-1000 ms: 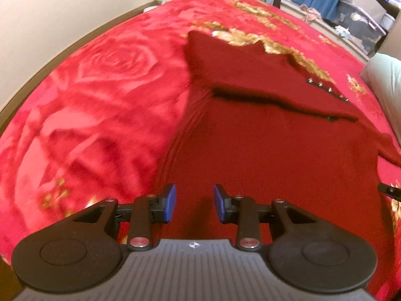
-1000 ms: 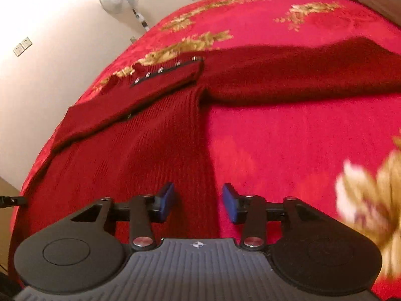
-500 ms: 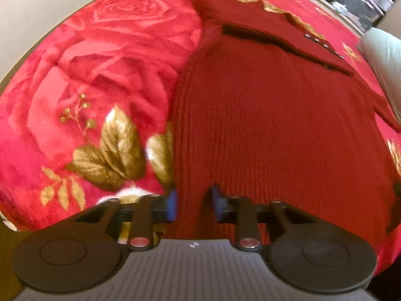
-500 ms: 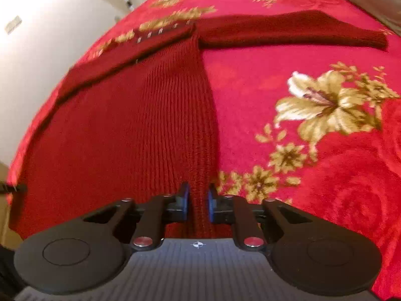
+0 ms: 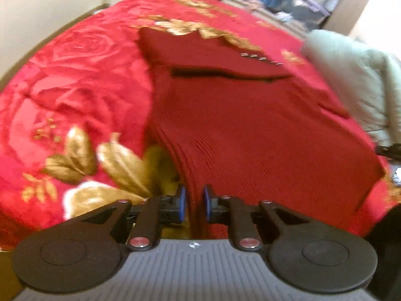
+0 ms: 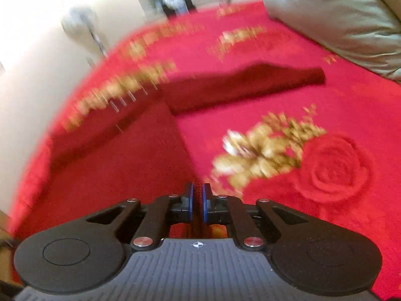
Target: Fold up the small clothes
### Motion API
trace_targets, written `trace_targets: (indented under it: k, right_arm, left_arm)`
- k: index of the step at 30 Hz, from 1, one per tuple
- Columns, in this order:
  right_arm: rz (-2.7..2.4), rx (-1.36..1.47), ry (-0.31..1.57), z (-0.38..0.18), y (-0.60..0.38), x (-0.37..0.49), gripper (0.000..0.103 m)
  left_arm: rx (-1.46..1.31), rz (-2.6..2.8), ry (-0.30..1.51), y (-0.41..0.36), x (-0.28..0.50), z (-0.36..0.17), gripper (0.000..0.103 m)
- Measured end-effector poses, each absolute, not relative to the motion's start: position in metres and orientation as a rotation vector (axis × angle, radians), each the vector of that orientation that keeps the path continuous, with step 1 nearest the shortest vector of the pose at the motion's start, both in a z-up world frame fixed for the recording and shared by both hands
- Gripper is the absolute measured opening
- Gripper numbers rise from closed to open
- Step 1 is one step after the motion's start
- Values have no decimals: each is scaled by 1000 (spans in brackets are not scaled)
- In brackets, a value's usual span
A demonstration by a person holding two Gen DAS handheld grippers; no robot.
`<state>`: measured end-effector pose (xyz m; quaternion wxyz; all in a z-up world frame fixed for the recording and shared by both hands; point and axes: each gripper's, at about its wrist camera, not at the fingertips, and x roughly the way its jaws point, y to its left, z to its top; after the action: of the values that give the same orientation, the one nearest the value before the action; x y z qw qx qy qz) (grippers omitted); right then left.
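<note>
A dark red knitted sweater (image 5: 250,125) lies on a red floral bedspread (image 5: 82,75), one sleeve folded across its chest, with small metal buttons near the neck. My left gripper (image 5: 194,205) is shut on the sweater's bottom hem at its left corner and holds it raised off the bed. My right gripper (image 6: 198,205) is shut on the hem at the sweater's (image 6: 120,170) other corner. The other sleeve (image 6: 245,85) lies stretched out to the right on the bedspread (image 6: 313,115). The right wrist view is blurred.
A pale green pillow (image 5: 351,80) lies at the right edge of the bed and also shows in the right wrist view (image 6: 338,12). A standing fan (image 6: 80,22) is by the cream wall. Clutter and storage boxes (image 5: 300,5) stand beyond the far end of the bed.
Both grippers came down to the bottom hem, closed on it, and have lifted it. The hem now rises off the bedspread, and both views have tilted up toward the far end.
</note>
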<state>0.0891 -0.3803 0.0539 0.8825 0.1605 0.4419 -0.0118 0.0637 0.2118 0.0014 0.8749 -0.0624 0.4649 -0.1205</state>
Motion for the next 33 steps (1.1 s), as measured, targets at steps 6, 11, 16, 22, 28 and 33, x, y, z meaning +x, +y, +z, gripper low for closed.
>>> trace_targets:
  k: [6,11,16,22,28,33]
  right_arm:
    - [71,346,773,39,-364,106,12]
    - [232,269,906,-8,-328,140,33]
    - [157,193,975,-39,-325,149,32]
    - [147,177,958,-41,-329,156,36]
    - [152,164,959,-37,-326,160,36]
    - [154,228,966,-36,-337,167,36]
  left_arm:
    - [-159,-299,918,197,84,7,29]
    - [-100,-306,865,158,103,14,30]
    - [-60,-267,729,116,126,25,30]
    - [80,-283,692,39,190,26,30]
    - [140,-281,683,-50,268,-2,51]
    - [259,-239,710,-112,325,-39,68]
